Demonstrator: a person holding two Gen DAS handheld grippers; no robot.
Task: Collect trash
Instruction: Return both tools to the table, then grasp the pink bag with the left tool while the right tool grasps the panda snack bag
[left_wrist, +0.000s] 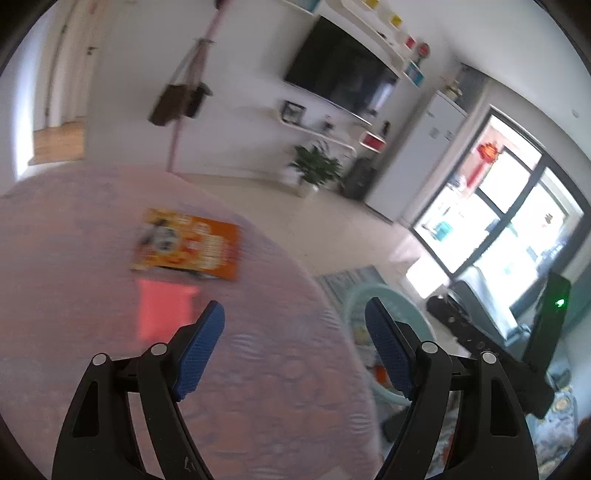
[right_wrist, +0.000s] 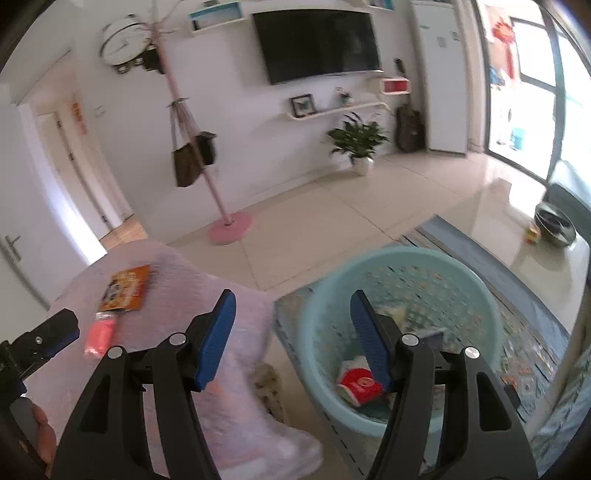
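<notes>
An orange snack packet (left_wrist: 190, 245) and a pink wrapper (left_wrist: 164, 310) lie on the pink-covered table (left_wrist: 74, 258). My left gripper (left_wrist: 293, 350) is open and empty, just above the table and short of the pink wrapper. My right gripper (right_wrist: 291, 339) is open and empty, held over the gap between the table (right_wrist: 229, 387) and a light-blue basket (right_wrist: 476, 284). The basket holds a red-and-white packet (right_wrist: 360, 386) and other trash. Both wrappers also show in the right wrist view, the orange packet (right_wrist: 127, 288) and the pink wrapper (right_wrist: 99, 338). The left gripper (right_wrist: 48, 334) shows there at the left edge.
The basket (left_wrist: 402, 301) stands on a patterned rug (right_wrist: 524, 332) right of the table. A pink coat stand (right_wrist: 229, 221) with hanging bags, a potted plant (right_wrist: 358, 142) and a wall TV (right_wrist: 317, 42) are behind. A low table with a bowl (right_wrist: 554, 221) is at the right.
</notes>
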